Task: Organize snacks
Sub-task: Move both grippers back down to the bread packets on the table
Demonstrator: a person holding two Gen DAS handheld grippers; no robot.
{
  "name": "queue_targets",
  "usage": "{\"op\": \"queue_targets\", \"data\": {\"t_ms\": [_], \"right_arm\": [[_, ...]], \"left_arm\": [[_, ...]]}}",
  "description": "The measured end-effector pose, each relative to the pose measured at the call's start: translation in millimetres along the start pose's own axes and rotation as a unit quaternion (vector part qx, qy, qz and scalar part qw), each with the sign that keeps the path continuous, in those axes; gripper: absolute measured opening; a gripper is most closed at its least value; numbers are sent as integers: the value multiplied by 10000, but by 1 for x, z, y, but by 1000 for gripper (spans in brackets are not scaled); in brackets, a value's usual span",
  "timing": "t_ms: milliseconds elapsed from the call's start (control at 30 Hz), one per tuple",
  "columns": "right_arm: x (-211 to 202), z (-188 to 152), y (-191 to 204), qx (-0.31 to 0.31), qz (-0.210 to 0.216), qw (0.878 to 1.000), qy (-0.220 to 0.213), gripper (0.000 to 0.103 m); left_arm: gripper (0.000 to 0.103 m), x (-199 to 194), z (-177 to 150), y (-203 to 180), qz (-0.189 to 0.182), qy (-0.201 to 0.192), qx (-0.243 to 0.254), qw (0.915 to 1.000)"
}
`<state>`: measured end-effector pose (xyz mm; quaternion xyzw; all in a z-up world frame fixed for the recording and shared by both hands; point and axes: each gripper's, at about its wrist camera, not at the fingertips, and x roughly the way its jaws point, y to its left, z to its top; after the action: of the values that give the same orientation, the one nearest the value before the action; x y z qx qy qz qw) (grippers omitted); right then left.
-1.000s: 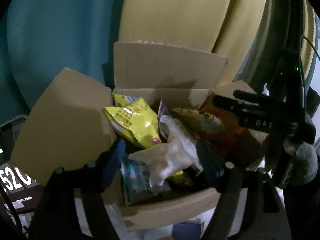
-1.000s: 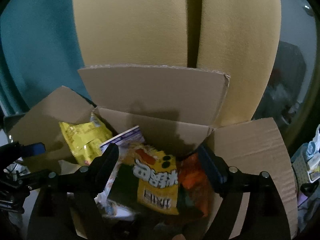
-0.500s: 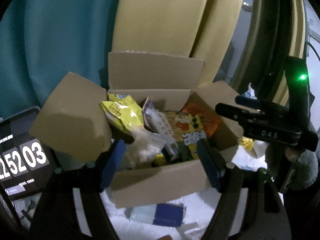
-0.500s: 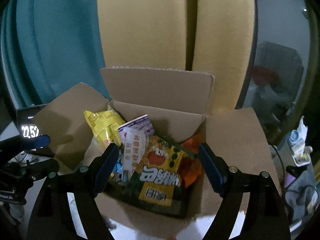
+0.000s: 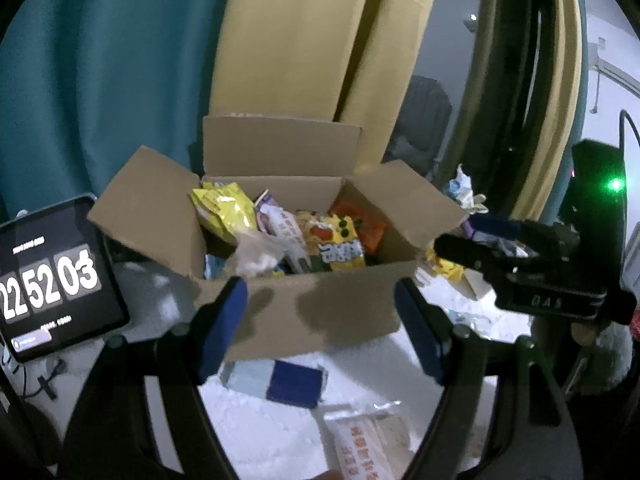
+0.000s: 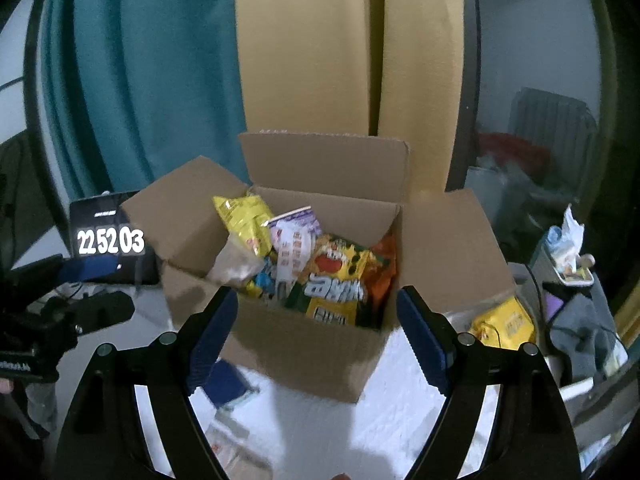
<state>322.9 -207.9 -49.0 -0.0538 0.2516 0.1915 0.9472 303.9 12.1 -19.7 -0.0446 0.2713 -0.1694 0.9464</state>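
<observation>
Cardboard box [image 6: 308, 344] stands upright, flaps open, stuffed with snack bags [image 6: 336, 280] leaning toward twelve o'clock. Left gripper [image 5: 320, 316] and right gripper [image 6: 316, 320]: jaws wide, empty.

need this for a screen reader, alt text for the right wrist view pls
An open cardboard box packed with snack bags sits on a white surface, framed by the open, empty right gripper. A tablet showing clock digits stands left of it, with teal and tan curtains behind.
</observation>
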Motion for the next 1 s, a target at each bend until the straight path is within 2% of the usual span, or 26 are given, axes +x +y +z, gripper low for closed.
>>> {"op": "queue_targets", "data": {"t_ms": [600,1000], "right_arm": [[-73,-80,2,279,-144,9994,137,84],[-110,-148,-11,609,-383,9967,386,84]], "left_arm": [[79,-49,-63,-41,-336,67,18,9994],[80,-55,-118,-55,-457,450,-23,9979]]}}
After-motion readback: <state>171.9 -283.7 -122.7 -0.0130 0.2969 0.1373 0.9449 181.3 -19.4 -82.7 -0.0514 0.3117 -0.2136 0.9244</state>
